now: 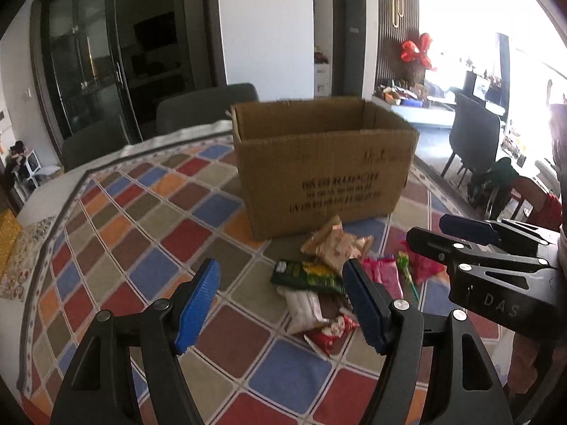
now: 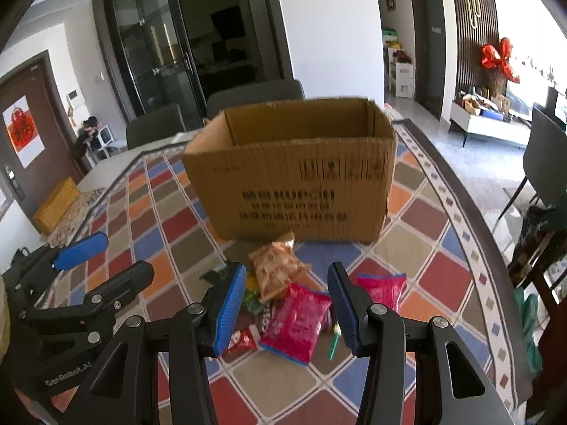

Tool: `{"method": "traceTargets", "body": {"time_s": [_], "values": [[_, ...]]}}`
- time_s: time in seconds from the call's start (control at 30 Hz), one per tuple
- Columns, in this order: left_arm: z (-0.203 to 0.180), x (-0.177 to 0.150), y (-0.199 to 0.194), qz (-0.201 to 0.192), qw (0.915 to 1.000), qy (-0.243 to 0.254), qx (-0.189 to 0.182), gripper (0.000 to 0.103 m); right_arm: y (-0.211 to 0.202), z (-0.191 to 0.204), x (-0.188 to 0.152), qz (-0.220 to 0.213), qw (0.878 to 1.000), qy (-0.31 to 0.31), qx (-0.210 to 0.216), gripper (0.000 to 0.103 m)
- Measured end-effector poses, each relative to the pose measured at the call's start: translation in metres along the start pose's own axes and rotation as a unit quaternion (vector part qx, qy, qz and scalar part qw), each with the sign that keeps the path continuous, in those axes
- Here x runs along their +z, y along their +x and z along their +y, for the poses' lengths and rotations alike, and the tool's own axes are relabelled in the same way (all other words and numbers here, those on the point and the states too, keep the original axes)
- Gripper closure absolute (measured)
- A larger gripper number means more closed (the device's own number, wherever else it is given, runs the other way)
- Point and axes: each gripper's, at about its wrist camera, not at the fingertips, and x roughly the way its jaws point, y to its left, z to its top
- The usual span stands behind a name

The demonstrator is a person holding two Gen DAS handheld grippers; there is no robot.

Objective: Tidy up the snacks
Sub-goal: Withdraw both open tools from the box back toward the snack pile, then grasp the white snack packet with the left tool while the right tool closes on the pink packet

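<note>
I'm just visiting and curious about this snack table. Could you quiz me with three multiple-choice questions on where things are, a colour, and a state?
1. Where does the pile of snack packets lie?
A. inside the box
B. on the checked tablecloth in front of the box
C. on a chair

2. What colour are the ribbed pads of the hand-held grippers?
A. blue
B. yellow
C. white

3. How is the brown cardboard box?
A. taped shut
B. lying on its side
C. upright, open at the top

Answers: 1 B, the packets rest on the colourful checked tablecloth at the box's foot. 2 A, both views show blue pads. 3 C, its inner walls show from above.
</note>
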Motion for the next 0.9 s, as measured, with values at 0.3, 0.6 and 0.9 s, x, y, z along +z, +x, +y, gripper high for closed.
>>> {"method": "traceTargets", "body": {"time_s": [0.3,0.6,0.9], "values": [[0.003,-0.017,0.023,0.035,0.9994,-0.003,-0.009,0.032,0.020,0.001,-0.022,0.041,0.999,0.005,-0.001,0.054],[0.003,-0.028,0.047,0.062,0.9979,0.003,-0.018,0.032,0.044,0.001,-0.033,0.074,0.997,0.009,-0.006,0.054],[0.003,-0.037,0.070,0.073,0.9963,0.002,-0.044,0.033,0.067,-0.003,-0.042,0.094,0.995,0.015,-0.016,0.054]]}}
